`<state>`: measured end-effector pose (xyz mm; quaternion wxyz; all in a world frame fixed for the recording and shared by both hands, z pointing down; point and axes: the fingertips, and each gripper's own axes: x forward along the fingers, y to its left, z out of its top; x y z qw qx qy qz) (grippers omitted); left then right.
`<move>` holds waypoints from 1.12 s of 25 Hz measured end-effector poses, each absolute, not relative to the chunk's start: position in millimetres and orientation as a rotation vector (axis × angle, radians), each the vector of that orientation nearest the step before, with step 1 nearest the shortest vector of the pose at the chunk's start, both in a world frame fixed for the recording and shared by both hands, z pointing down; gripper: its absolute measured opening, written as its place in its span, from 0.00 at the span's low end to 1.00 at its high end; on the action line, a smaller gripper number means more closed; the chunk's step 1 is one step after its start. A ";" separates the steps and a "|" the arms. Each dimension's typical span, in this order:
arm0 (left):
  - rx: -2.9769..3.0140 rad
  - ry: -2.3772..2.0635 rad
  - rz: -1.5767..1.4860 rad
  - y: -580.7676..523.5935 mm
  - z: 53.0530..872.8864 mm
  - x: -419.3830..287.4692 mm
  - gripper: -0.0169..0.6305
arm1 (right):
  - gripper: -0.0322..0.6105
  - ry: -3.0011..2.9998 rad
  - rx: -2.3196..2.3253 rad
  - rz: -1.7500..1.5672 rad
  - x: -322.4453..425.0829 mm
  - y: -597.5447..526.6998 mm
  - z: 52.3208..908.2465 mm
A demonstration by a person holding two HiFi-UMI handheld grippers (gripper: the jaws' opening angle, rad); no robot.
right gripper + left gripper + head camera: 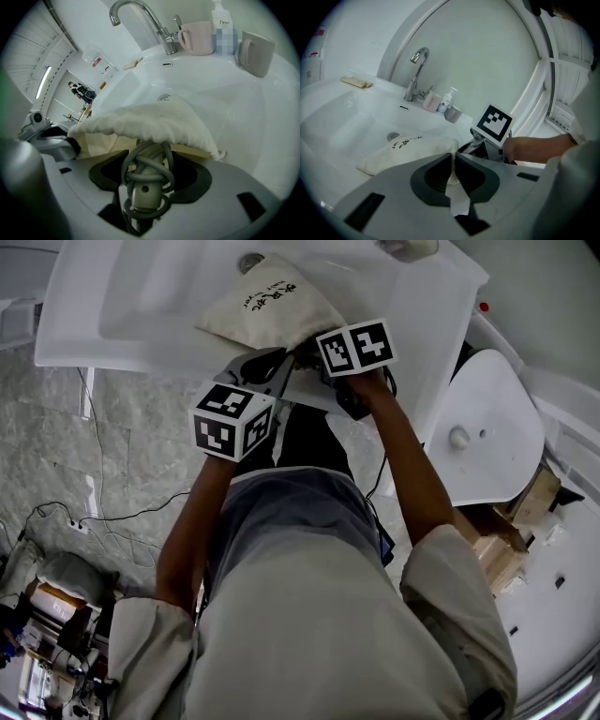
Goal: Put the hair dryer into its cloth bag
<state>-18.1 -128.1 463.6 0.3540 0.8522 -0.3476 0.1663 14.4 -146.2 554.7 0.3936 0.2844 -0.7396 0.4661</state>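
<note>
Two grips are seen. The cloth bag (408, 150) is pinched by the left claw (453, 157), the hair dryer (144, 190) by the right claw (149, 164).

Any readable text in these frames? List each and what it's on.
"Dove": on the pump bottle beside the faucet; the rest of its label is masked.
Cloth bag: dark print, too blurred to read.
Red label behind the basin: too small to read.

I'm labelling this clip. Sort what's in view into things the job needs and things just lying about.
Job:
cloth bag, its edge held by the left gripper
hair dryer with wound cord, in the jaws of the right gripper

Lying about:
tap
pink mug
grey mug
soap bottle
</note>
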 end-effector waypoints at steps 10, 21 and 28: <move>2.192 -0.893 0.397 -128.0 463.8 -12.0 0.07 | 0.49 -1.904 0.737 1.168 8.6 -157.2 561.7; 2.162 -0.883 0.343 -125.8 460.3 -17.6 0.07 | 0.49 -1.926 0.859 1.194 3.4 -177.1 565.0; 2.144 -0.871 0.323 -124.9 461.0 -16.9 0.07 | 0.49 -1.927 0.893 1.189 3.4 -184.2 570.5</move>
